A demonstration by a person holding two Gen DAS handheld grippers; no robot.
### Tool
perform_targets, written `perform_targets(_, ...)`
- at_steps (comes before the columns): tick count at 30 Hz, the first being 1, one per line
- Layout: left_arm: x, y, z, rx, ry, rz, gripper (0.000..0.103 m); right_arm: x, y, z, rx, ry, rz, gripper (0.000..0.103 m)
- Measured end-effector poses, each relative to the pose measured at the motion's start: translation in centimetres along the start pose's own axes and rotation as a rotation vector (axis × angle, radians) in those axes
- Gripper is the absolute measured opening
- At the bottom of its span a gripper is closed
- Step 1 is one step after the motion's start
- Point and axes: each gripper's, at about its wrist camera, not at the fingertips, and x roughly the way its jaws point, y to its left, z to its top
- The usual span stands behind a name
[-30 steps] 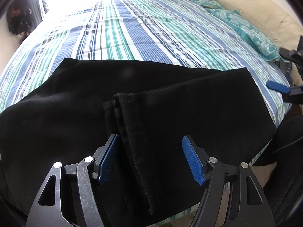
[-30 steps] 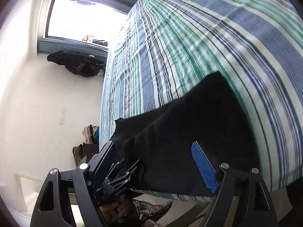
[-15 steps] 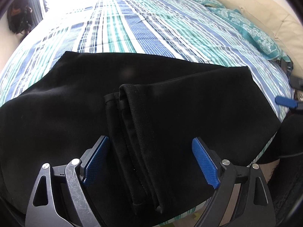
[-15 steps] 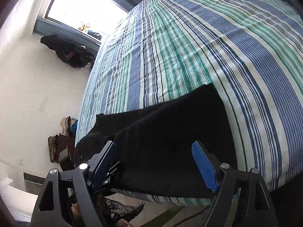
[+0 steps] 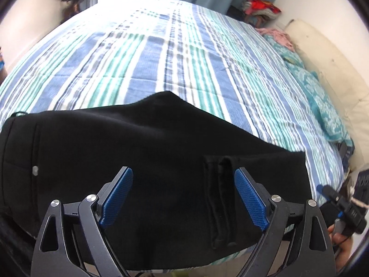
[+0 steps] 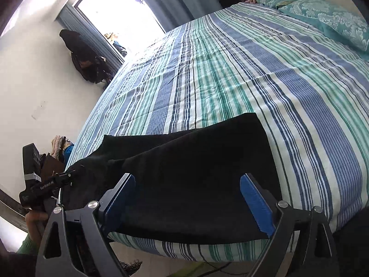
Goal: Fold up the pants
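Note:
Black pants point(image 5: 161, 161) lie folded across the near edge of the striped bed point(image 5: 184, 69). Their leg hems point(image 5: 219, 196) rest on top toward the right, and a waist button point(image 5: 34, 170) shows at the far left. My left gripper point(image 5: 184, 198) hovers open over the middle of the pants, gripping nothing. In the right wrist view the pants point(image 6: 196, 173) end at the bed's edge. My right gripper point(image 6: 189, 203) is over that end with its jaws opening, the cloth beneath them and the pads clear of it. Each gripper shows in the other's view: the right gripper point(image 5: 341, 207), the left gripper point(image 6: 43, 187).
Teal patterned pillows point(image 5: 322, 106) and a cream headboard point(image 5: 327, 64) line the bed's right side. A pile of clothes point(image 5: 260, 8) sits in the far corner. Dark garments point(image 6: 85, 62) hang beside the bright window. The bedspread point(image 6: 253, 80) beyond the pants is bare.
My left gripper has let the leg hems go, opened wider and moved left along the pants, so the hems now sit to its right. The right gripper rolled and widened.

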Motion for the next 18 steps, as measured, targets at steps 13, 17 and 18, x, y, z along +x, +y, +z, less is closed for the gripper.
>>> perform_targets(13, -1.0, 8.9, -0.7, -0.238, 0.010, 0.073, 0.091, 1.2, 1.0, -0.2, -0.025, 0.011, 0.010, 0.092)
perform_targets(17, -1.3, 8.5, -0.2, -0.199, 0.009, 0.085, 0.091, 1.1, 1.0, -0.2, -0.026, 0.015, 0.012, 0.092)
perform_targets(18, -1.4, 8.6, 0.0, -0.192, 0.012, 0.093, 0.091, 1.1, 1.0, -0.2, -0.026, 0.015, 0.013, 0.092)
